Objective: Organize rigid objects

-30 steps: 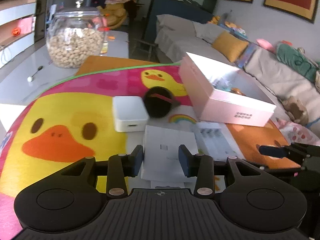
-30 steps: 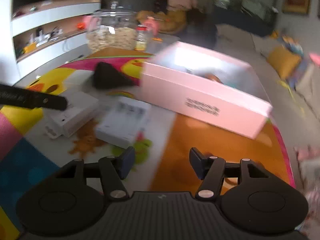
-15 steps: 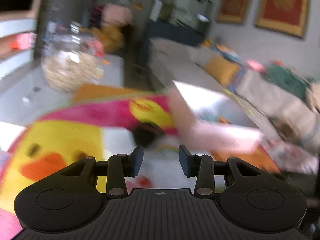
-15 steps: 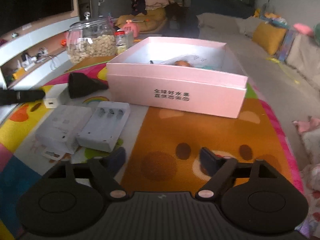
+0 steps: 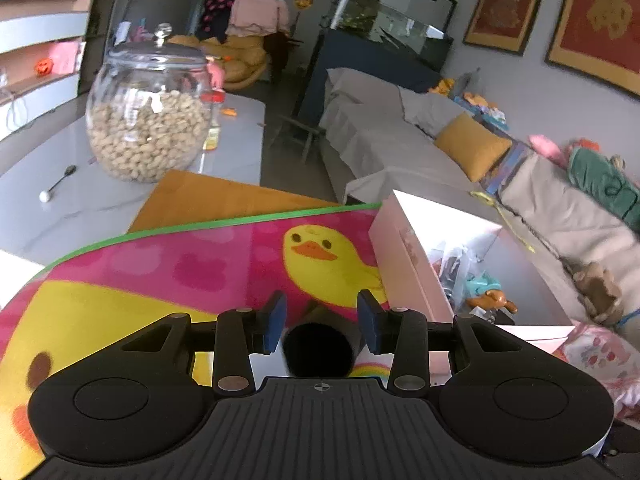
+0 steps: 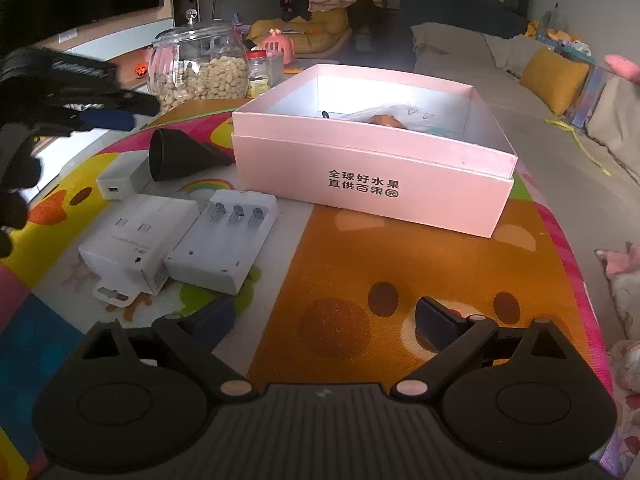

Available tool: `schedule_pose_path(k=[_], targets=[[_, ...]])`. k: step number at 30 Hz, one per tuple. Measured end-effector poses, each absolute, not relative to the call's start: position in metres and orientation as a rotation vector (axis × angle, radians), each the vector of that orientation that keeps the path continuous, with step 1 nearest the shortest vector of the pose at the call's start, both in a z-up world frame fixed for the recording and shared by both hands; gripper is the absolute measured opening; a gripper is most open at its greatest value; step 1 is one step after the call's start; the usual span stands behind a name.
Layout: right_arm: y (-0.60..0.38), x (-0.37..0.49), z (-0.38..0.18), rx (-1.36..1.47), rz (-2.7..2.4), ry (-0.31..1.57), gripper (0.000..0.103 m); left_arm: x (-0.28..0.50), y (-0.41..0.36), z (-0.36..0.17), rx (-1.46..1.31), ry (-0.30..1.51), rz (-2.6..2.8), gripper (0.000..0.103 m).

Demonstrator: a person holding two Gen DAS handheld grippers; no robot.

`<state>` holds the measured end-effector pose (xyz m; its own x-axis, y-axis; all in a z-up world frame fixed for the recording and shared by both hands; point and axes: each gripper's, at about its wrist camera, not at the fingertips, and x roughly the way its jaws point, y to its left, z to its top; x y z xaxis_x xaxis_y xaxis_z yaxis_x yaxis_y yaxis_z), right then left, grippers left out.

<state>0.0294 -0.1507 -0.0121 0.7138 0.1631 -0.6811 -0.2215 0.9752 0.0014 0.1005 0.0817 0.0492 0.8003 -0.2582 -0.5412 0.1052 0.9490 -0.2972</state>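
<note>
A black funnel-shaped object [image 5: 318, 350] lies on the duck mat between and just below the fingers of my left gripper [image 5: 320, 318], which is open; it also shows in the right wrist view [image 6: 180, 156]. The pink box [image 6: 376, 176] stands open to its right, with small toys and a plastic bag inside. A white charger cube [image 6: 120, 180], a white adapter box [image 6: 136, 238] and a white battery charger [image 6: 224, 242] lie on the mat. My right gripper [image 6: 324, 320] is wide open and empty, above the orange part of the mat.
A glass jar of nuts [image 5: 148, 120] stands on the grey table behind the mat, with a spoon [image 5: 58, 182] beside it. A sofa with a yellow cushion [image 5: 472, 148] runs along the right. The mat's right edge [image 6: 568, 264] drops off toward soft toys.
My left gripper has moved forward over the white boxes to the black funnel, which now lies between its fingers. My right gripper has opened wider and pulled back a little.
</note>
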Motion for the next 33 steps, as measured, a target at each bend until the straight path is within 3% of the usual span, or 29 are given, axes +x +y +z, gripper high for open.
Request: schedule_pose_path(k=[15, 22, 33], targets=[[-0.151, 0.029, -0.013, -0.083, 0.210, 0.744, 0.097, 0.077, 0.070, 0.036, -0.182, 0.684, -0.266, 0.044], [-0.151, 0.029, -0.013, -0.084, 0.210, 0.743, 0.097, 0.032, 0.061, 0.040, -0.146, 0.702, -0.359, 0.031], [-0.151, 0.029, -0.013, -0.083, 0.210, 0.744, 0.097, 0.005, 0.058, 0.032, -0.151, 0.749, -0.373, 0.035]])
